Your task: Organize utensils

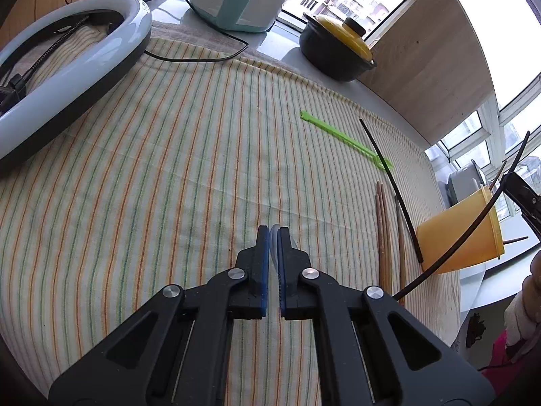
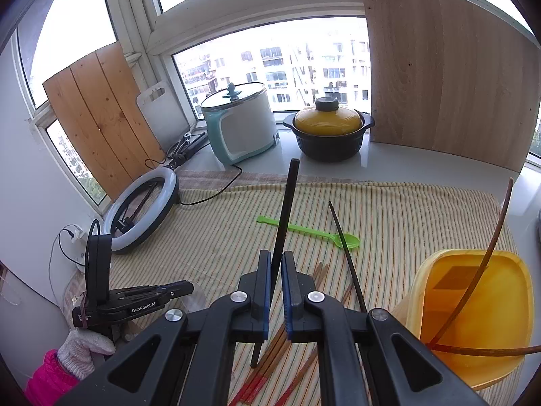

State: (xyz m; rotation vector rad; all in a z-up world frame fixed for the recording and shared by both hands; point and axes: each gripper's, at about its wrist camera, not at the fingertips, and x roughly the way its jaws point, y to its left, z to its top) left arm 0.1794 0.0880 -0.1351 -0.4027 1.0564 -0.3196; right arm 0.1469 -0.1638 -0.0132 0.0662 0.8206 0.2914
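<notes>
My right gripper (image 2: pixel 276 264) is shut on a black chopstick (image 2: pixel 287 209), held tilted above the striped cloth; it also shows in the left wrist view (image 1: pixel 473 226), crossing in front of the cup. A yellow plastic cup (image 2: pixel 473 314) stands at the right with brown chopsticks (image 2: pixel 487 253) in it. Another black chopstick (image 2: pixel 348 257), several brown and red chopsticks (image 2: pixel 270 355) and a green plastic spoon (image 2: pixel 307 230) lie on the cloth. My left gripper (image 1: pixel 274 237) is shut with a pale translucent sliver between its pads, low over the cloth, left of the brown chopsticks (image 1: pixel 383 237).
A ring light (image 2: pixel 142 209) with its cable lies at the cloth's left. A white-teal cooker (image 2: pixel 240 125) and a black pot with yellow lid (image 2: pixel 328 128) stand on the sill. Wooden boards (image 2: pixel 439 77) lean on the windows.
</notes>
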